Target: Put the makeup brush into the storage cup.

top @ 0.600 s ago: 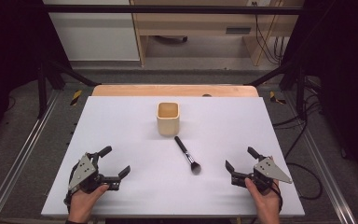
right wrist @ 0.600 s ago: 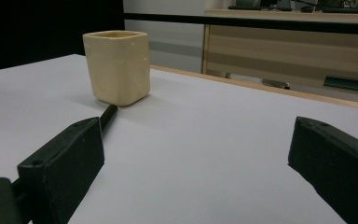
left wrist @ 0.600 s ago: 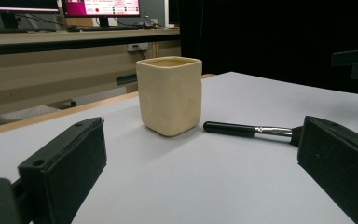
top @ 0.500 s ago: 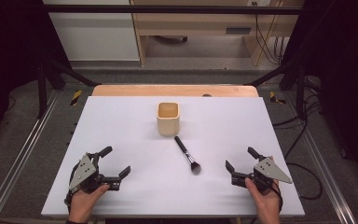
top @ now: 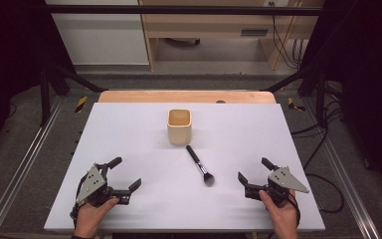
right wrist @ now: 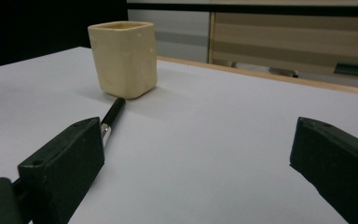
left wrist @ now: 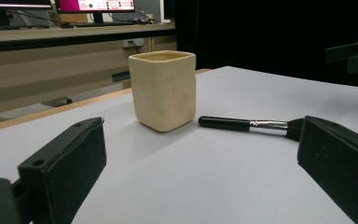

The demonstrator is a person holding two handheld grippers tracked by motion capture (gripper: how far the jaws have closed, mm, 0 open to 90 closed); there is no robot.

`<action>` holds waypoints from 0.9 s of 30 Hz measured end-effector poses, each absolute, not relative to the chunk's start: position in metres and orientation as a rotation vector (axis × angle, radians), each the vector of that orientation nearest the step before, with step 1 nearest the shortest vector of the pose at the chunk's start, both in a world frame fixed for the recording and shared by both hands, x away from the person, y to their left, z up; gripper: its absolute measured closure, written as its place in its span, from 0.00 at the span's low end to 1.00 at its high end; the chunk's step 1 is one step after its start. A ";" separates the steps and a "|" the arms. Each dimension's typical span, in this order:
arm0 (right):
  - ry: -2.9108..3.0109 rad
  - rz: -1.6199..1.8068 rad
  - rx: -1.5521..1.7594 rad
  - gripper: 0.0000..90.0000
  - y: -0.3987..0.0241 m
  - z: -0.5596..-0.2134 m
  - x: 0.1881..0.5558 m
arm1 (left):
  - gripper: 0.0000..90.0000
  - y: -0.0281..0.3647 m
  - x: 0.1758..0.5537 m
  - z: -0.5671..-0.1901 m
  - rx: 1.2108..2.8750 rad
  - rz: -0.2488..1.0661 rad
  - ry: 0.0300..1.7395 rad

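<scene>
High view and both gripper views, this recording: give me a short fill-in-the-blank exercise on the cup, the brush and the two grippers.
1. The cream cup stands ____ on the white table.
2. The black makeup brush lies flat with its bristle end pointing ____ the cup.
3. The left gripper and the right gripper both have their fingers ____, with nothing between them.
4. Of the two grippers, the ____ one is nearer the brush's bristles.

Missing words: upright; away from; open; right
</scene>
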State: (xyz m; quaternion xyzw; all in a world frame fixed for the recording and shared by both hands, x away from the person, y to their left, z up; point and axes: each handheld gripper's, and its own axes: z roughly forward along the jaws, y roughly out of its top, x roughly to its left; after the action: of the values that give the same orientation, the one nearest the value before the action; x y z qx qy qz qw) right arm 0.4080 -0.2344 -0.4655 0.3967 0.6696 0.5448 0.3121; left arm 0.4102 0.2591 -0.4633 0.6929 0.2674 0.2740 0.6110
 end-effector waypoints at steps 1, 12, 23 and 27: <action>1.767 1.437 1.047 0.03 -0.234 -0.466 0.408 | 0.01 0.259 0.410 -0.463 1.599 0.632 0.617; 1.961 1.283 0.979 0.05 -0.214 -0.429 0.410 | 0.01 0.259 0.411 -0.464 1.602 0.634 0.619; 2.145 1.076 0.994 0.10 -0.193 -0.400 0.427 | 0.01 0.261 0.411 -0.464 1.598 0.646 0.629; 2.209 1.022 1.039 0.08 -0.189 -0.396 0.435 | 0.01 0.261 0.412 -0.464 1.602 0.643 0.629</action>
State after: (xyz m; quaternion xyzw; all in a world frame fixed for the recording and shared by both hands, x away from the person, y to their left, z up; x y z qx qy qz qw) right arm 0.4346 -0.1887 -0.3961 0.3806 0.8093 0.3744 0.2450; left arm 0.4118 0.2610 -0.4642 0.6929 0.2723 0.2782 0.6069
